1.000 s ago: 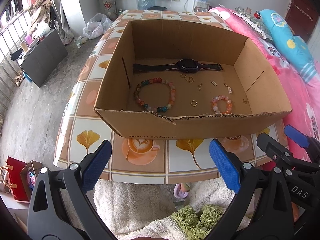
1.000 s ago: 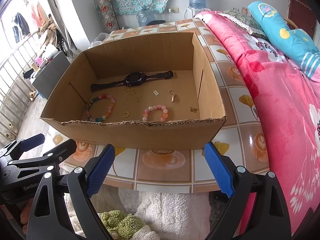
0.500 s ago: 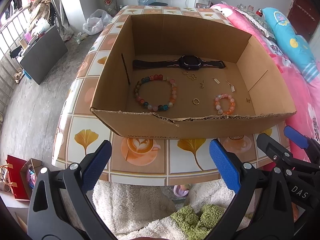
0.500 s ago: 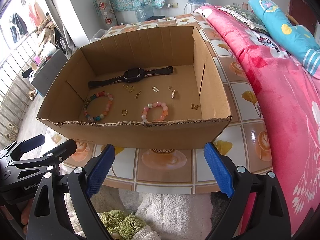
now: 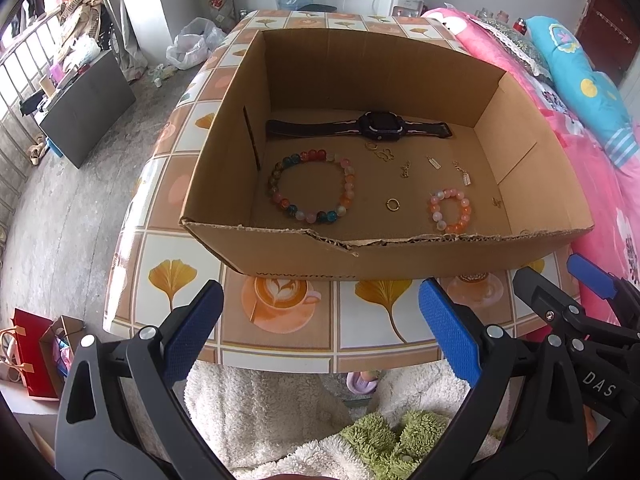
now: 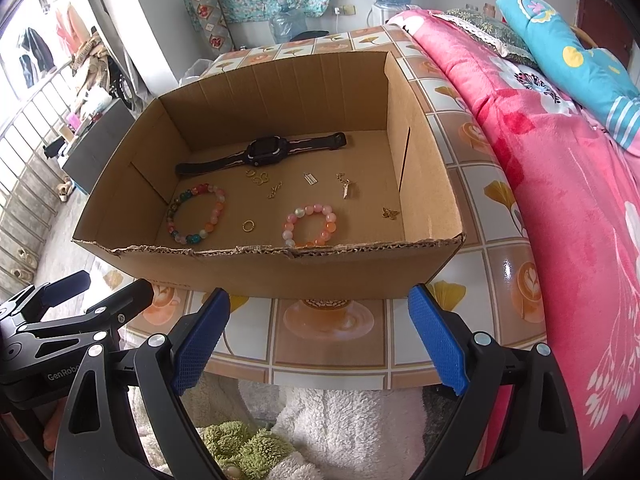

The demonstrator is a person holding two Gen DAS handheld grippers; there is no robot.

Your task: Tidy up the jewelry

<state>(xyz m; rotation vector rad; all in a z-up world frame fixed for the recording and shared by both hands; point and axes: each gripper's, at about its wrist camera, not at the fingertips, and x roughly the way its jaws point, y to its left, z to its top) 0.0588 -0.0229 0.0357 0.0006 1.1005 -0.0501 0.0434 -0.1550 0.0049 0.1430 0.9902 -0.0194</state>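
Note:
An open cardboard box point(image 5: 304, 258) point(image 6: 280, 276) stands on a tiled table. Inside lie a black watch point(image 5: 380, 126) point(image 6: 266, 150), a large multicoloured bead bracelet point(image 5: 310, 186) point(image 6: 196, 214), a small pink-orange bead bracelet point(image 5: 450, 210) point(image 6: 310, 226), a gold ring point(image 5: 393, 204) point(image 6: 248, 225) and several small gold charms point(image 5: 406, 170) point(image 6: 274, 191). My left gripper point(image 5: 320, 332) and right gripper point(image 6: 318, 344) are both open and empty, side by side in front of the box, above the table's near edge.
The table point(image 5: 372, 320) has a glossy leaf-and-coffee print cloth. A bed with a pink blanket point(image 6: 560, 184) runs along the right. A white fluffy rug point(image 6: 348, 420) lies below the table edge. A dark cabinet point(image 5: 88, 108) and a railing stand at the left.
Both grippers have moved slightly forward and up, so I see deeper into the box. The jewellery has not moved. Both grippers stay open.

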